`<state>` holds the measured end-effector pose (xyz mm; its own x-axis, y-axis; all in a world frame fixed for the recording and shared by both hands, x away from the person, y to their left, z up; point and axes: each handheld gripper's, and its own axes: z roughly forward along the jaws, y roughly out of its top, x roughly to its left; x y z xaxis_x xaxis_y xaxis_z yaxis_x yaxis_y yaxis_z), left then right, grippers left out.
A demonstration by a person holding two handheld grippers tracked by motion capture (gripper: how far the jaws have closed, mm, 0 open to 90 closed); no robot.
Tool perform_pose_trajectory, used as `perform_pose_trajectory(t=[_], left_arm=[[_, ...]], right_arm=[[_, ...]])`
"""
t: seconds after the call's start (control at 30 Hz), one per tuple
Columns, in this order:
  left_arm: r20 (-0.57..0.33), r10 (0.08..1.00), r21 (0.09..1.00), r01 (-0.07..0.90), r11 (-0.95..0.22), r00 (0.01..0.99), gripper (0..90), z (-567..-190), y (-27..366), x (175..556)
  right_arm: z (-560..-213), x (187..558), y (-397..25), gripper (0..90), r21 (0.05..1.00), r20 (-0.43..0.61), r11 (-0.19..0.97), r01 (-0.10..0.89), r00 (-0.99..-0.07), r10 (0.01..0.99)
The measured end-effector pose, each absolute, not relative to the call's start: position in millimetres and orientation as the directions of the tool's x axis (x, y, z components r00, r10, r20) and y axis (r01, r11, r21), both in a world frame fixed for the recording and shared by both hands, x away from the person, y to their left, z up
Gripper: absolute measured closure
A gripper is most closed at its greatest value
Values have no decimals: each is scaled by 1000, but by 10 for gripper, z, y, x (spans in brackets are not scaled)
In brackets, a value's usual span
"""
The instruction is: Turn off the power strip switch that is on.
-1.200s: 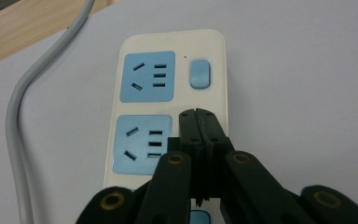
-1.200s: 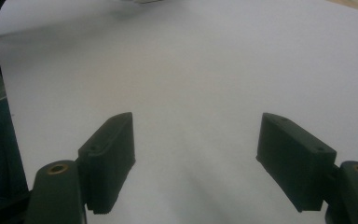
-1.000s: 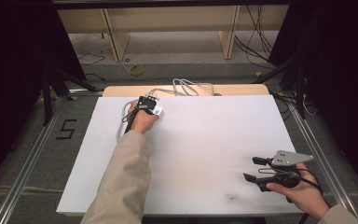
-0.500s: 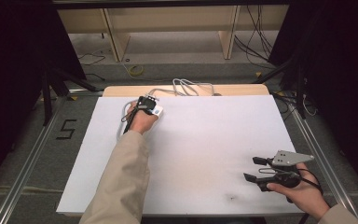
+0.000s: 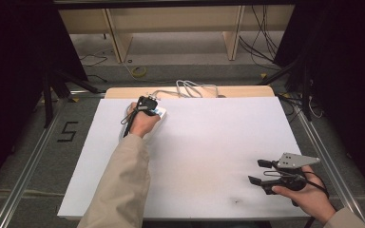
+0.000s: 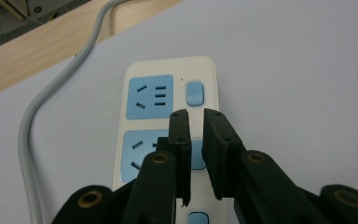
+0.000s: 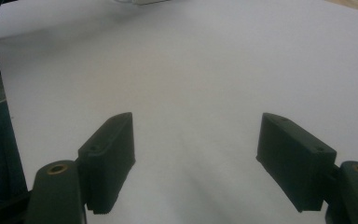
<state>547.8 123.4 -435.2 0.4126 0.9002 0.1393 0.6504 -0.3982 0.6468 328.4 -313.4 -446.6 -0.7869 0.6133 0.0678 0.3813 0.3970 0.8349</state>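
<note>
The left gripper (image 6: 195, 114) is held low over a cream plastic power strip with pale blue sockets and blue rocker switches (image 6: 168, 100), which is laid on the white-covered worktop (image 5: 209, 152) near its far edge. Its fingers (image 6: 179, 135) are drawn almost together, a narrow slit being left between them, and nothing is clamped there. Just under the fingertips a blue switch (image 6: 197, 156) is seen through the slit; whether it is touched cannot be told. Beyond the fingertips a second blue switch (image 6: 194, 93) and a blue socket panel (image 6: 149, 97) are found, and to their left a grey round cable (image 6: 51, 93) is run from the strip toward the wooden edge. Well apart, at the near right of the worktop, the right gripper (image 7: 196, 154) is held with its fingers (image 7: 112, 149) spread wide, released, and bare white surface is seen between them.
</note>
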Motion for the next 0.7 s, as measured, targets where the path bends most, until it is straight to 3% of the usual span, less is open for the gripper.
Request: perform_pose_trajectory(t=[0.13,0.37,0.43,0.53,0.7], left_arm=[[145,902,653,645,-396,407,736,-4295,1279,5447],[138,910,665,644,-377,390,543,-4248,1324,5404],[193,894,660,621,-423,403,493,-4240,1317,5377],[211,890,662,611,-434,403,456,-4225,1314,5346],[143,891,638,648,-416,431,432,-4179,1325,5260]], right_arm=[[-4463,3283,-3130,277,835,67,398,381,-788,613],[-4469,3286,-3129,277,834,68,397,382,-786,614],[-4469,3286,-3129,276,834,69,396,383,-786,615],[-4469,3287,-3132,275,831,71,399,387,-785,615],[-4472,3288,-3129,276,831,72,399,389,-785,615]])
